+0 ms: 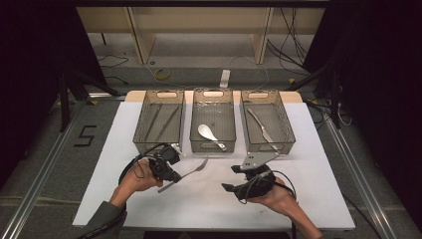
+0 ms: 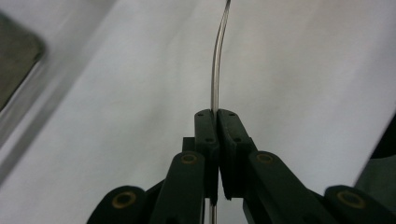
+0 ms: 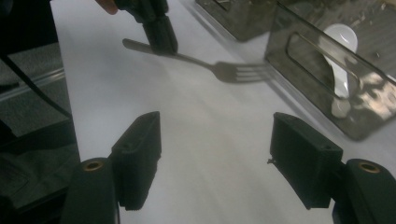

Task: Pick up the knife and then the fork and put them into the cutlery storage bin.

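On the floor at far left a black "5" [image 1: 85, 135] reads clearly in the high view, and just in from it the left gripper [image 1: 171, 175] clamps a fork [image 1: 191, 172] by the handle above the white table [image 1: 318, 199], in front of the three mesh trays. The left gripper view catches the thin handle edge-on between closed pads, while the right gripper view shows the tines almost at the middle tray [image 3: 322, 98], where a white spoon [image 3: 341, 44] lies. At right, the right gripper [image 1: 231, 178] hovers with jaws wide and empty.

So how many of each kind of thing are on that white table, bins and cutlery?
Bins: 3, left bin, middle bin, right bin
Forks: 1, fork, clamped in the left gripper
Spoons: 1, white spoon
Knives: 1, knife
Chopsticks: 2, chopsticks, thin sticks by the look of them
Total: 8
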A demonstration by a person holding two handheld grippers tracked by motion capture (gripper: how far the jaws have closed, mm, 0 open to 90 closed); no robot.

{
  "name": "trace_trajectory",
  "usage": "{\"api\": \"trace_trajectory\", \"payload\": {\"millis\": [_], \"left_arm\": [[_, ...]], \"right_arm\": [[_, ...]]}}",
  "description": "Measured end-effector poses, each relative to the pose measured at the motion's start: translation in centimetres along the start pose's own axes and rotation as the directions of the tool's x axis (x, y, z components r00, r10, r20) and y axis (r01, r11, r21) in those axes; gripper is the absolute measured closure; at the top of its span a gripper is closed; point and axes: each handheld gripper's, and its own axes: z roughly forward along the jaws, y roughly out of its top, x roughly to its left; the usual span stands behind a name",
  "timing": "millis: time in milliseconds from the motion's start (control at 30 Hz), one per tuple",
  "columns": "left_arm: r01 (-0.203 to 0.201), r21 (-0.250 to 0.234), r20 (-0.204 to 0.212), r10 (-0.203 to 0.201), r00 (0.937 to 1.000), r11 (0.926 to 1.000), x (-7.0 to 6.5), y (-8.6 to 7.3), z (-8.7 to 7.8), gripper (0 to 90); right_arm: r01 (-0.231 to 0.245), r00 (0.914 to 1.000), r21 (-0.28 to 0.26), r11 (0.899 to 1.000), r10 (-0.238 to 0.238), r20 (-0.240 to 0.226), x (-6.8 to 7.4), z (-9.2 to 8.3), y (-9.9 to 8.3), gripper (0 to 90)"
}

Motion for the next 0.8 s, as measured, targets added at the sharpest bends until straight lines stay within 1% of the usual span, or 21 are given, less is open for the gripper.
{"api": "trace_trajectory", "payload": {"millis": [100,167,200,233,333,433,467,533,567,600,633,667,700,733,800], "left_arm": [[-0.024,-0.009,0.028,0.025,0.9993,0.9997,-0.8,0.5,-0.2,86.9],[-0.037,-0.009,0.033,0.037,0.9988,0.9993,-1.4,0.8,-0.3,86.9],[-0.041,-0.014,0.046,0.042,0.9980,0.9991,-1.7,0.9,-0.3,86.9],[-0.049,-0.014,0.056,0.049,0.9972,0.9987,-1.9,1.1,-0.3,86.9],[-0.076,-0.002,0.059,0.076,0.9953,0.9971,-2.6,1.4,-0.2,86.9],[-0.101,0.015,0.080,0.099,0.9918,0.9948,-3.6,1.7,-0.2,86.9],[-0.115,0.020,0.088,0.113,0.9898,0.9932,-3.9,1.8,-0.2,86.9],[-0.132,0.025,0.102,0.129,0.9864,0.9909,-4.4,2.0,-0.2,86.9],[-0.141,0.024,0.112,0.137,0.9842,0.9897,-4.6,2.1,-0.1,86.9],[-0.147,0.021,0.117,0.144,0.9827,0.9889,-4.8,2.2,-0.2,86.8],[-0.149,0.017,0.116,0.146,0.9824,0.9887,-4.9,2.3,-0.2,86.8],[-0.158,0.024,0.114,0.154,0.9814,0.9872,-5.1,2.3,-0.2,86.8],[-0.168,0.030,0.115,0.164,0.9798,0.9853,-5.3,2.4,-0.2,86.8],[-0.170,0.028,0.120,0.165,0.9789,0.9851,-5.5,2.4,-0.2,86.9],[-0.181,0.037,0.130,0.175,0.9759,0.9827,-5.8,2.5,-0.1,86.8]], "right_arm": [[0.069,0.9975,0.012,0.998,-0.069,0.010,1.0,0.7,0.4,34.8],[0.114,0.9933,0.028,0.993,-0.115,0.015,1.5,1.1,0.5,35.2],[0.137,0.9903,0.037,0.990,-0.138,0.017,1.7,1.3,0.6,35.7],[0.160,0.9868,0.043,0.986,-0.161,0.023,1.9,1.4,0.6,35.9],[0.217,0.9756,0.052,0.975,-0.218,0.026,2.5,1.8,0.9,37.2],[0.260,0.9644,0.066,0.963,-0.263,0.032,3.0,2.3,1.1,38.9],[0.268,0.9620,0.061,0.961,-0.271,0.035,3.2,2.5,1.1,39.8],[0.298,0.9533,0.072,0.952,-0.301,0.027,3.5,2.7,1.1,41.2],[0.318,0.9468,0.077,0.945,-0.321,0.024,3.7,2.9,1.1,42.1],[0.331,0.9427,0.086,0.940,-0.333,0.011,3.9,3.0,1.0,43.1],[0.346,0.9374,0.093,0.934,-0.348,0.008,4.0,3.2,1.0,43.5],[0.368,0.9285,0.102,0.924,-0.371,0.014,4.1,3.4,0.9,43.8],[0.374,0.9255,0.111,0.921,-0.378,0.019,4.1,3.6,0.9,44.7],[0.385,0.9207,0.118,0.915,-0.390,0.021,4.1,3.8,0.8,46.0],[0.391,0.9184,0.117,0.913,-0.395,0.017,4.2,4.0,0.8,49.0]]}}
